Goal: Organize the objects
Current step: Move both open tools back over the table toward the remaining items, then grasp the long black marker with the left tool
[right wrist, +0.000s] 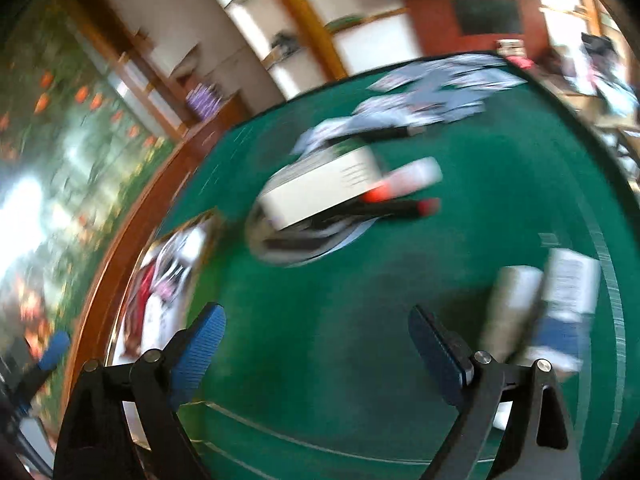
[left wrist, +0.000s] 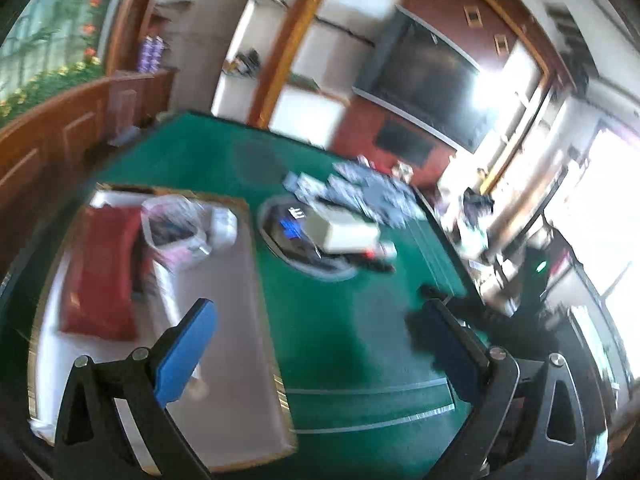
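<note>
We hold both grippers, left point(left wrist: 316, 340) and right point(right wrist: 318, 340), spread wide and empty above the green table point(left wrist: 352, 320); the white box point(right wrist: 320, 188) (blurred) lies mid-table beside the tray point(left wrist: 240, 360).

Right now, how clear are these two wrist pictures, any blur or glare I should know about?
Left wrist view: motion-smeared, window glare at right, yet the pale tray on the green felt table reads. Right wrist view: blurrier, the white rectangular box streaks, glare at left. Both bend edges fisheye-style; only gripper fingers stay sharp.
</note>
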`<state>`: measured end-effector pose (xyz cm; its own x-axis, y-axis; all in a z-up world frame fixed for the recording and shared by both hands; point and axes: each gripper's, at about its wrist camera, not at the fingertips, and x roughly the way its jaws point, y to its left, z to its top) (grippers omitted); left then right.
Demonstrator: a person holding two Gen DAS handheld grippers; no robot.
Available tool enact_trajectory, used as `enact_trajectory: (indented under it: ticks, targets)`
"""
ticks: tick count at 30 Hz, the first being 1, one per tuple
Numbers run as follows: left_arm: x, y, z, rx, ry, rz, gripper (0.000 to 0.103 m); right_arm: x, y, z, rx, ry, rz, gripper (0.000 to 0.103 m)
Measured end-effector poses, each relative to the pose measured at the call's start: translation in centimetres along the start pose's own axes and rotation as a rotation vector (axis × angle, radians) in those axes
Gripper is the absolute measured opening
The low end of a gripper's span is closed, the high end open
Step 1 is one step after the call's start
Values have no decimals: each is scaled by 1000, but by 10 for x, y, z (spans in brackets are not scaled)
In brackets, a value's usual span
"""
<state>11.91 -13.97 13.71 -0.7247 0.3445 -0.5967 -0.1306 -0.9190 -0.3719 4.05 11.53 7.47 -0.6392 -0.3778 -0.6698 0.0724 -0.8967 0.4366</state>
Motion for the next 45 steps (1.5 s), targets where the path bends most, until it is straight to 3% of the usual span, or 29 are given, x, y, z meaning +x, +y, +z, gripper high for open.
enact_trajectory:
  ticks: [5,9,16,18,25,30,34,38,45]
  targets:
    - [31,-30,-18,61,84,15,101,-40,-63,1,123,-85,-28,96]
    - [60,-45,-32,87,156,20,101,-49,-97,3,208,-95,-27,97]
    - [119,-69,-63,200,266,57,101,-27,-78,34,122,-32,-68,97]
    - [130,-64,-70,185,296,65,101,-9,-70,54,85,-14,-138,97]
    - [131,-67,-79,256,259,145,102,87,-28,109,-63,116,-344,96]
    - [133,-60,-77,230,263,169,103,145,-19,130,-133,167,-581,95]
    - [136,-62,-77,244,268,164,103,168,-24,127,-111,289,-529,95]
    - [134,-59,-75,232,256,157,103,164,-5,98,-253,355,-500,95]
    - [134,-58,-73,222,245,144,103,119,25,28,-424,510,-267,94]
